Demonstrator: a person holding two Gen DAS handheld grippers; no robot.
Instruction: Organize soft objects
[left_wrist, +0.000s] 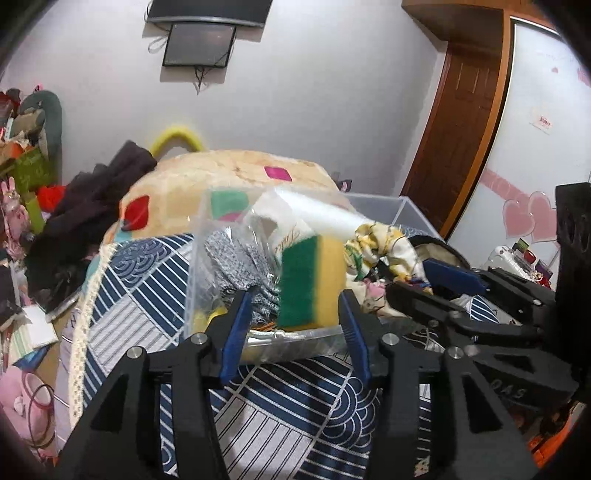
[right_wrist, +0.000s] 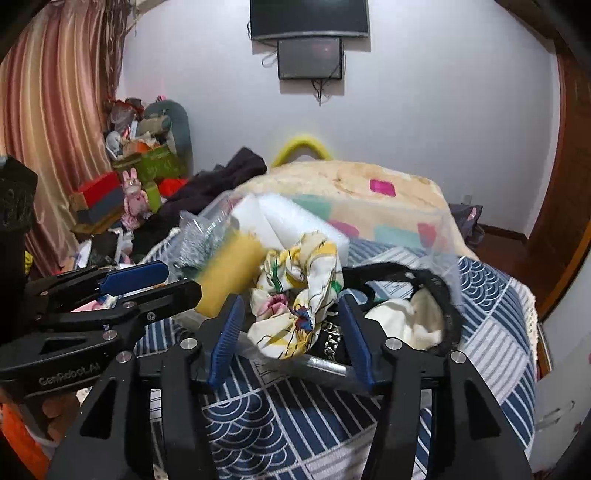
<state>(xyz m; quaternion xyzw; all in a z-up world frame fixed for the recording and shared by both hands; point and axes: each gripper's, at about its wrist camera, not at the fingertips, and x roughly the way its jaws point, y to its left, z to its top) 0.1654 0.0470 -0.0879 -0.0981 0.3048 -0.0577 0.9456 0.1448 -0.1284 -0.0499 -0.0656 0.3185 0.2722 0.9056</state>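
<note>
Blue-padded and held level, the left gripper (left_wrist: 295, 314) reaches forward over the patterned bedspread (left_wrist: 280, 417), its jaws spread wide either side of a sponge (left_wrist: 312, 282). That sponge stands upright, long axis vertical, green scouring face to the left and yellow foam to the right, at the near wall of a clear plastic bin (left_wrist: 295, 338); whether the pads touch it I cannot tell. The right gripper (right_wrist: 290, 325) sits just beside it, also level and wide apart, around a crumpled floral cloth (right_wrist: 295, 291) without pinching it. A grey knitted glove (left_wrist: 240, 262) and white foam sheet (left_wrist: 314, 210) lie behind in the bin
</note>
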